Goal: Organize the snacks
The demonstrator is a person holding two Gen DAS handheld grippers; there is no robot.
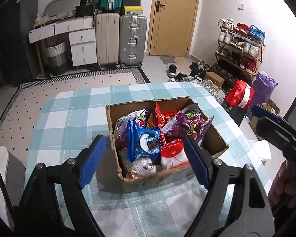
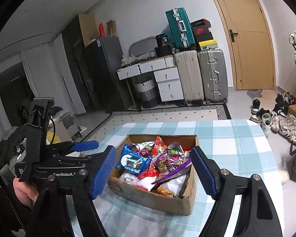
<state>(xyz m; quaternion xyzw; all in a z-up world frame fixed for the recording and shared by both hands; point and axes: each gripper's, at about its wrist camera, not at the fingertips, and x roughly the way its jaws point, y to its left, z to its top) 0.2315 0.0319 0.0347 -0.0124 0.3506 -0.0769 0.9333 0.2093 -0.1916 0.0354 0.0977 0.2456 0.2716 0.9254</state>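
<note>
Currently: cardboard box (image 1: pixel 163 179) of snack packets (image 1: pixel 146 140), mid-bench (image 1: pixel 69 122), directly ahead of both tools; left tool (image 1: pixel 144 158) and right tool (image 2: pixel 154 169) empty, jaws spread wide, left nearer

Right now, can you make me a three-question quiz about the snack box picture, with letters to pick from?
1. Where are the snacks?
A. scattered on the floor
B. inside the cardboard box on the checked tablecloth
C. on the shoe rack

2. What colour is the cookie packet?
A. blue
B. green
C. yellow

3. What is the left tool doing?
A. squeezing a packet
B. open and empty
C. shut on the box

Answers:
1 B, packets fill the box on the table.
2 A, its wrapper is blue.
3 B, its blue fingers stand wide apart with nothing held between them.
</note>
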